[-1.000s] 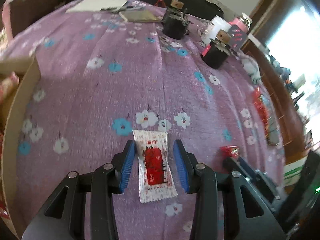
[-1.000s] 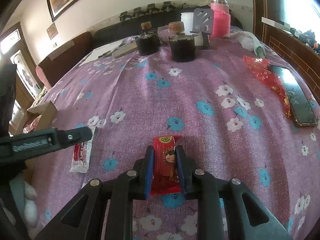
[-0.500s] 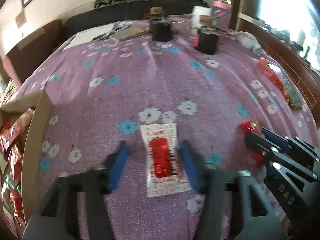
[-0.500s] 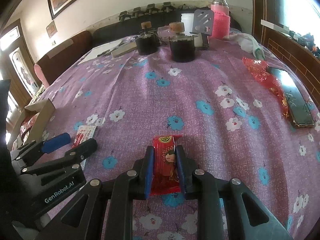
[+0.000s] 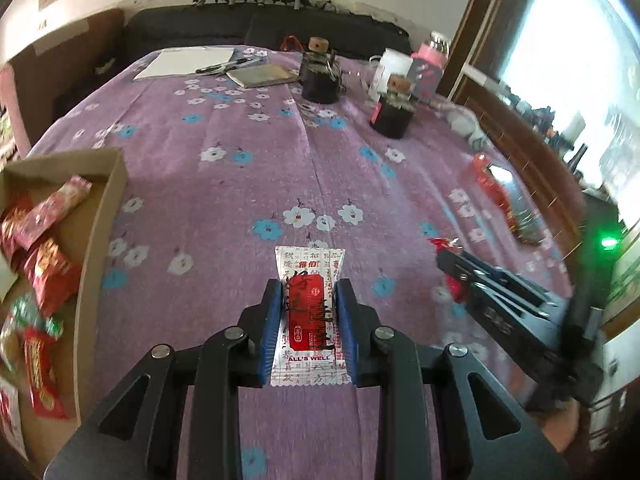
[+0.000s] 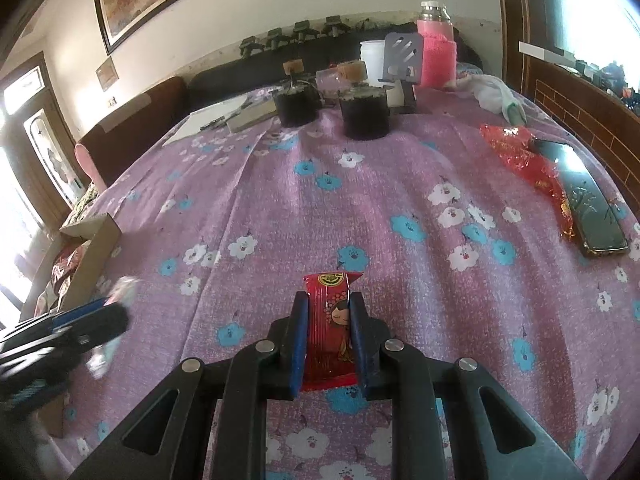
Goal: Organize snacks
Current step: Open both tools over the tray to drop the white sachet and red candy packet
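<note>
My left gripper is closing, and its blue pads press on a white snack packet with a red label, held just above the purple flowered cloth. To its left, an open cardboard box holds several red snack packets. My right gripper is shut on a red snack packet with a cartoon face, low over the cloth. In the right wrist view the left gripper appears blurred at the lower left, beside the cardboard box. In the left wrist view the right gripper is at the right.
Two dark jars stand at the far side, with a pink bottle and white tub behind. A phone and a crumpled red wrapper lie at the right. Paper and a notebook lie far left.
The left gripper's jaws have shut on the white packet and lifted it off the cloth, moving toward the box. The right gripper has stayed put with its red packet.
</note>
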A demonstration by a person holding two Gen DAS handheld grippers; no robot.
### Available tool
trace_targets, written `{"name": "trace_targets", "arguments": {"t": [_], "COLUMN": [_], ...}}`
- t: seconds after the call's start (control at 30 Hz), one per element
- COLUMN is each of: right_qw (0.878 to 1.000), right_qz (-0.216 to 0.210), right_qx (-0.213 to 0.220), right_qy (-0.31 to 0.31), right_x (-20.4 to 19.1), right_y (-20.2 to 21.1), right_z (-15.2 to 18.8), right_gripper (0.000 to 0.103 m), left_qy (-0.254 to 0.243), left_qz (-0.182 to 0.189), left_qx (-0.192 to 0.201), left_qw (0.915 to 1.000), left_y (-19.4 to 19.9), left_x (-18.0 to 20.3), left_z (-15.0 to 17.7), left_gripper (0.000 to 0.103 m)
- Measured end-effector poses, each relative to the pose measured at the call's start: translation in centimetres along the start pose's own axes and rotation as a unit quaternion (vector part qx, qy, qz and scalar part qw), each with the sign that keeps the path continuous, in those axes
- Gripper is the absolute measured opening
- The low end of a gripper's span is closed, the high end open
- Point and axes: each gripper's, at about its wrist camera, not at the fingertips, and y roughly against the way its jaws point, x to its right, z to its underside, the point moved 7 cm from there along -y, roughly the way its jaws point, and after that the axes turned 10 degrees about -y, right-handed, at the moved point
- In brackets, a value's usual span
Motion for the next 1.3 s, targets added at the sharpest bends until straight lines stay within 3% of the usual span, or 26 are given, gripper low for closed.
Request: {"name": "trace_targets", "arguments": {"t": [0.17,0.53,1.0,1.17,1.3], "right_qw": [1.000,1.000,1.000,0.999,0.995], "right_qz": [0.003,0.017,0.011,-0.034,-0.077], "right_qx": [0.002,0.010,0.004,0.004,-0.003], "right_qy": [0.001,0.009,-0.003,0.012,0.055], "right_x": [0.0,0.0,0.0,-3.6,-8.8], "right_y": [0.0,-0.1,0.0,2.6,4.6], "right_z": [0.0,0.1,0.2,0.7,2.1], "right_gripper": [0.021,0.021,0.021,0.020,0.020], "left_qy": [0.019,0.026,0.084,0.125,0.157], "left_qz": [0.001,-0.056,-0.063,-0.067,-0.084], "left_qx": [0.012,0.023,0.053,0.067,0.074], "left_qw": [0.9998,0.9978,0.9930,0.9877,0.9812], "left_y": [2.2,4.9,10.0,12.0,13.3], "left_x": [-1.1,-4.5,-10.4,-14.0,-17.3], "left_z": [0.7,2.5,5.3,6.6,7.7], "left_gripper": [0.024,0.025,0.025,0.025,0.025]}}
